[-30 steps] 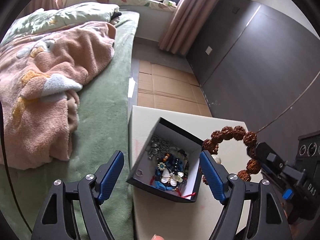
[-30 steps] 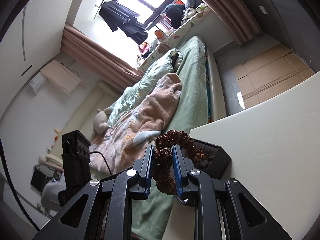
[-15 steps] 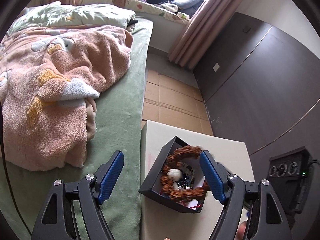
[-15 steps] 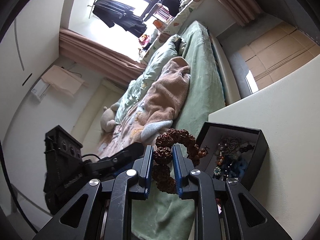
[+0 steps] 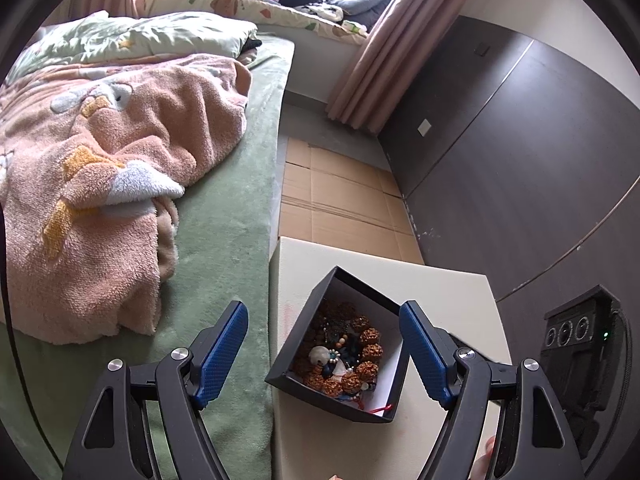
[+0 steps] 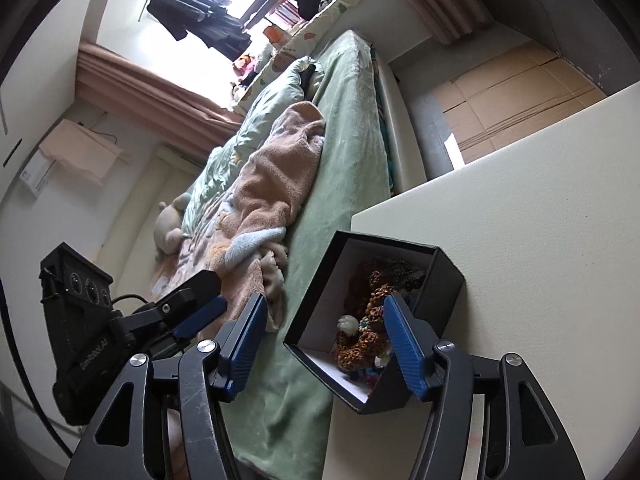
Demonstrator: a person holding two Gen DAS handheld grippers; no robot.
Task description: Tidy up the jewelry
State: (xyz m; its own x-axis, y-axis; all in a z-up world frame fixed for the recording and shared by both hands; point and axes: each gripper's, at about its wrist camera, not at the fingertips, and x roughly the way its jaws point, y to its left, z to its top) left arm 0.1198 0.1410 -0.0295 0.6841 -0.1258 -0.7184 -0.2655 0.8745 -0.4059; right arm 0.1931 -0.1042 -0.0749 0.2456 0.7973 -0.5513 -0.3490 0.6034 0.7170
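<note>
A black jewelry box (image 5: 362, 406) with a white lining sits open on the cream table (image 5: 448, 296), near its left edge. Inside lies a brown beaded bracelet (image 5: 366, 354) on top of mixed jewelry, also seen as the bracelet (image 6: 360, 346) in the right wrist view. My left gripper (image 5: 324, 346) hangs open above the box, its blue pads wide on either side. My right gripper (image 6: 324, 340) is opening over the box (image 6: 440, 280); the bracelet lies below it in the box, free of its pads.
A bed with a green sheet (image 5: 224, 216) and a pink fleece blanket (image 5: 100, 168) borders the table's left side. Cardboard (image 5: 340, 196) covers the floor beyond the table. Dark wall panels (image 5: 520, 140) stand at the right. The right gripper's body (image 5: 576, 344) shows at the lower right.
The right gripper carried the bracelet from beside the box to above it, sank a little and opened; the bracelet now lies in the box. The left gripper stayed open and nearly still.
</note>
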